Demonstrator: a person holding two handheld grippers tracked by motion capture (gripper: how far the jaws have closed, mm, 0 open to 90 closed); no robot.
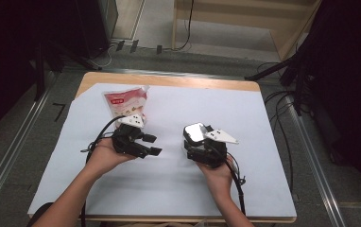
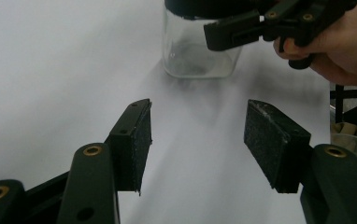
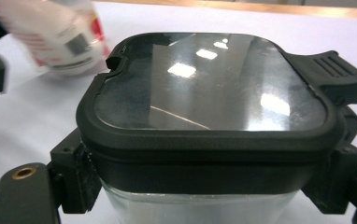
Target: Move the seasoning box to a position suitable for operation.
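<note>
A clear square glass jar (image 1: 194,133) with a black-rimmed lid (image 3: 209,93) stands near the middle of the white sheet (image 1: 244,123). My right gripper (image 1: 196,144) is shut on it, with a pad pressed to each side just below the lid (image 3: 204,186). In the left gripper view the jar (image 2: 200,56) is straight ahead, and its base looks level with the sheet. My left gripper (image 1: 154,144) is open a little to the jar's left, nothing between its pads (image 2: 197,135). A red and white snack bag (image 1: 124,103) lies behind the left hand, and its blurred shape (image 3: 60,37) is behind the jar.
The sheet covers most of a wooden table (image 1: 169,80). Cables trail from both grippers towards the near edge. Beyond the far edge there are floor cables (image 1: 122,47) and a wooden frame (image 1: 244,19). Dark stands flank both sides.
</note>
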